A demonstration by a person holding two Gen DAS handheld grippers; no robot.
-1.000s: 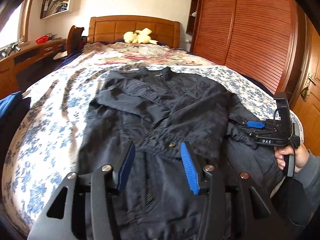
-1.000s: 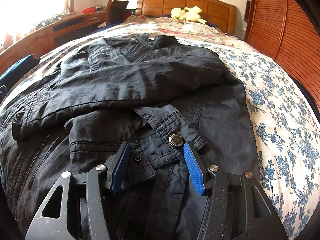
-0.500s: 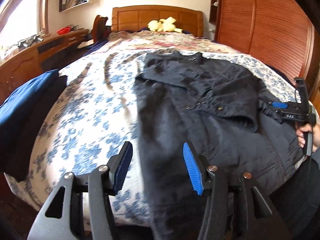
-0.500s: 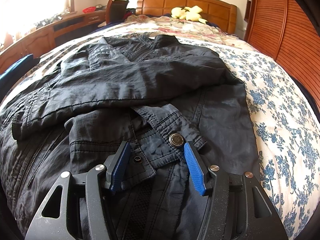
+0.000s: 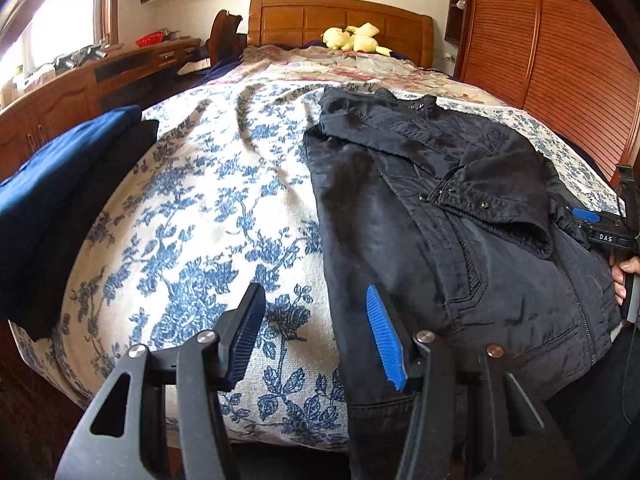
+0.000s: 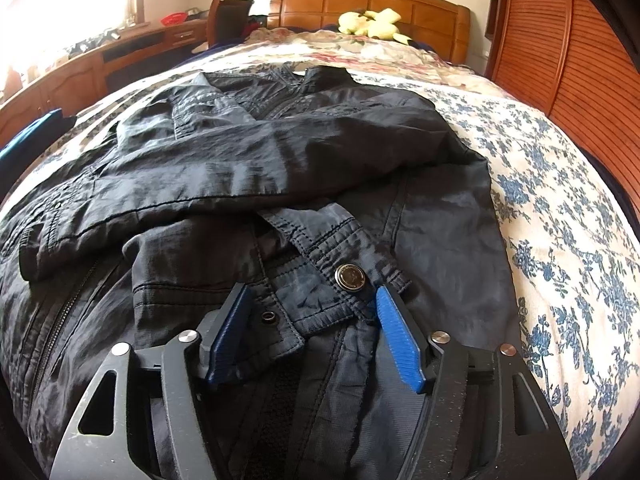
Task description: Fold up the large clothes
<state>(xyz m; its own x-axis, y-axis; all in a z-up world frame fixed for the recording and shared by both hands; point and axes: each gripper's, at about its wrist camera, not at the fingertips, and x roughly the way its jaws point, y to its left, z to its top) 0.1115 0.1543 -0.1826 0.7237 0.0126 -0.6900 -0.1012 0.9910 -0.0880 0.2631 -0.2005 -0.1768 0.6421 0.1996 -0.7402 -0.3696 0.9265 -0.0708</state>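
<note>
Bed [image 5: 192, 216], floral cover: jacket [image 5: 440, 240] lies along its right edge, sleeves folded in. Both our grippers released: left gripper [image 5: 316, 336] at the hem corner, right gripper [image 6: 310, 334] straddling the cuff [image 6: 332, 280]. Slick fabric could slip, undoing the sleeve fold.

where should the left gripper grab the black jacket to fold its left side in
Grip the jacket at its long straight left edge near the hem, where the fabric lies flat on the floral bedspread. Come in from the left, low over the bedspread, so one finger slides under. The left gripper is open and already straddles that edge, probably the easiest pinch. The right gripper is open over the cuff.
</note>
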